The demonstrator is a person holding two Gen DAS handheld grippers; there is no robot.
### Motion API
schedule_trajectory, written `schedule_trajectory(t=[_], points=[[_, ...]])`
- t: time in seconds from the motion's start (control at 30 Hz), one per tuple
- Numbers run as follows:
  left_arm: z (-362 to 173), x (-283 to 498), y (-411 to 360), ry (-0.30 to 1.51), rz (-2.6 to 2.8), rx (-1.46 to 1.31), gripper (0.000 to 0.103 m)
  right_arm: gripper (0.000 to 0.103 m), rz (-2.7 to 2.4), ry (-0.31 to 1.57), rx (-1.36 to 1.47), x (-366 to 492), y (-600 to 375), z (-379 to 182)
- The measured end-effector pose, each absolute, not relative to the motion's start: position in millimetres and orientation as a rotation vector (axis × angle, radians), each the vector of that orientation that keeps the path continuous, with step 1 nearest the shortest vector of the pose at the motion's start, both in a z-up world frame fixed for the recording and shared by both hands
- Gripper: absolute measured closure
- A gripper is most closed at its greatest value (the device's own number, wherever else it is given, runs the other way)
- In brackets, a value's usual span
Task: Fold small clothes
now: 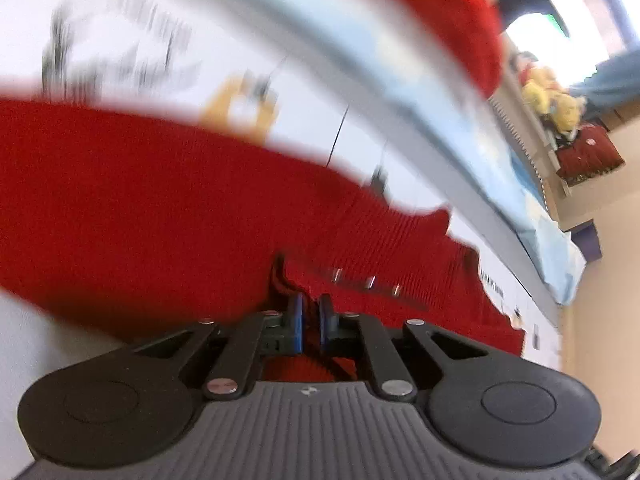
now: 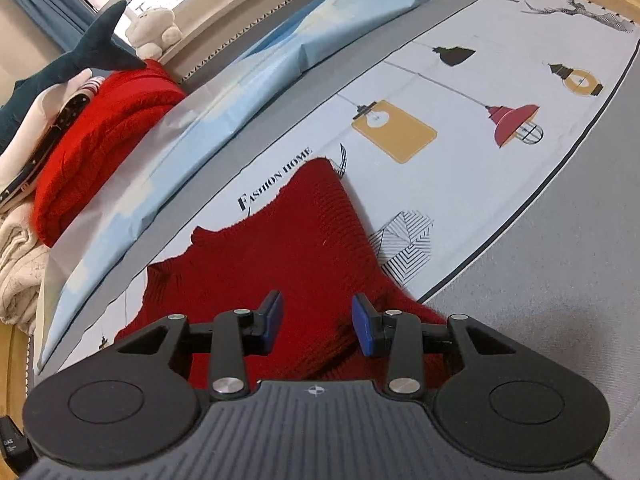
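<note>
Lettering "FASHION HOME" point(image 2: 276, 178) is seen only in the right view, where the right claw point(image 2: 317, 324) is spread wide over the sweater point(image 2: 288, 248) on the bed point(image 2: 560, 260), while the left claw point(image 1: 310, 312) is pinched on knit.

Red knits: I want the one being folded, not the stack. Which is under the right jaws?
The dark red ribbed sweater spread flat on the lamp-print mat; the brighter red knit sits stacked beside the plush shark.

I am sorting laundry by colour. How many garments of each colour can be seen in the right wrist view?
Red: 2, the red knit sweater on the printed mat and a folded red sweater.
Cream or white: 2.
Total: 4.
</note>
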State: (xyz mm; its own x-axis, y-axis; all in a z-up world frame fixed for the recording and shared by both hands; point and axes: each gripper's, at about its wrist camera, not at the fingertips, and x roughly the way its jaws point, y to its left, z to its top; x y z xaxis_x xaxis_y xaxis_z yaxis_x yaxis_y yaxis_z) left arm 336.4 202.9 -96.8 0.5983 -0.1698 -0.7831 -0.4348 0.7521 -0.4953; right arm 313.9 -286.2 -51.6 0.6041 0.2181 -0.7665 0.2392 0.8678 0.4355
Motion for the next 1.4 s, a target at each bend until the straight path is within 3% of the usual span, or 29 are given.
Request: schedule_trajectory(t=[0.43, 0.7, 0.77, 0.83, 0.9, 1.1, 1.17, 1.27, 1.4], points=[[-68, 325, 184, 0.872, 0.187, -0.494, 0.093, 0.065, -0.150, 1.053, 0.631, 325, -294, -89], [-116, 338, 177, 1.078, 0.199, -0.440, 0.093, 0.067, 0.023, 0.880, 0.562, 326, -267, -60], [-105, 334, 183, 1.057, 0.212, -0.486, 0.088, 0.066, -0.038, 0.940, 0.583, 334, -271, -76], [-92, 330, 189, 1.016, 0.212, -0.512, 0.062, 0.065, -0.135, 1.027, 0.630, 338, -279, -96], [-82, 325, 195, 0.984, 0.234, -0.518, 0.045, 0.067, -0.186, 1.095, 0.622, 342, -280, -108], [-67, 319, 211, 0.959, 0.305, -0.469, 0.045, 0.064, -0.199, 1.047, 0.466, 341, -258, -90], [-65, 313, 220, 0.952, 0.339, -0.466, 0.045, 0.055, -0.134, 0.992, 0.413, 340, -247, -74], [-63, 307, 237, 0.942, 0.387, -0.495, 0.044, 0.051, -0.051, 0.958, 0.353, 343, -238, -69], [-64, 298, 265, 0.944, 0.495, -0.548, 0.042, 0.049, -0.115, 1.080, 0.393, 352, -255, -99]])
